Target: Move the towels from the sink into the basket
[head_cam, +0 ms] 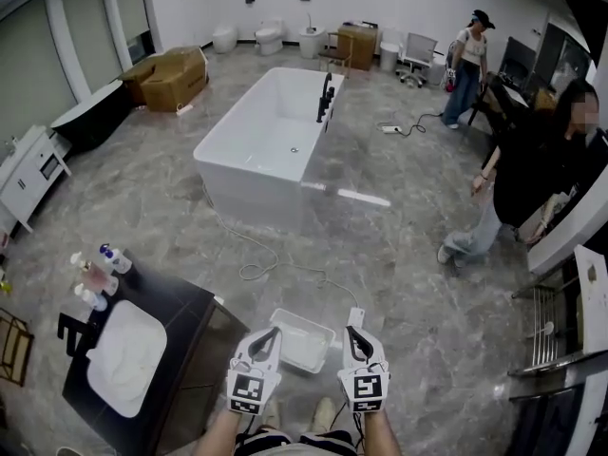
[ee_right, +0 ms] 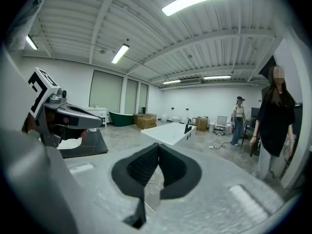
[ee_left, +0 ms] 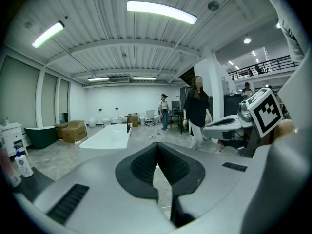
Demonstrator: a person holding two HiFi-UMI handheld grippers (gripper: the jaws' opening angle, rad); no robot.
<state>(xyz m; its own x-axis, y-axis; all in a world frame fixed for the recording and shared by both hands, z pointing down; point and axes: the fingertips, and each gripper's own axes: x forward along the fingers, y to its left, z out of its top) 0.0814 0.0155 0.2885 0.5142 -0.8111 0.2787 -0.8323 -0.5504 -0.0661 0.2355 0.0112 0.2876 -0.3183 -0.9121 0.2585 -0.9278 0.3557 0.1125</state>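
Head view: sink [head_cam: 152, 323] sits in the dark counter [head_cam: 185, 310] at lower left; no towels can be told apart in its white bowl. Basket [head_cam: 296, 313] lies on the floor between the left gripper [head_cam: 274, 332] and right gripper [head_cam: 350, 332]. The sink lies left of the left gripper, the nearer one.
Left gripper view: jaws closed, nothing between them.
Right gripper view: jaws closed, nothing between them.

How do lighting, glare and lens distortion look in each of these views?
Head view: evenly lit and sharp, edges bowed; a glare streak lies beside the bathtub. Left gripper view: fisheye with black corners, ceiling lamp blown out. Right gripper view: same fisheye, a person with the face mosaicked.
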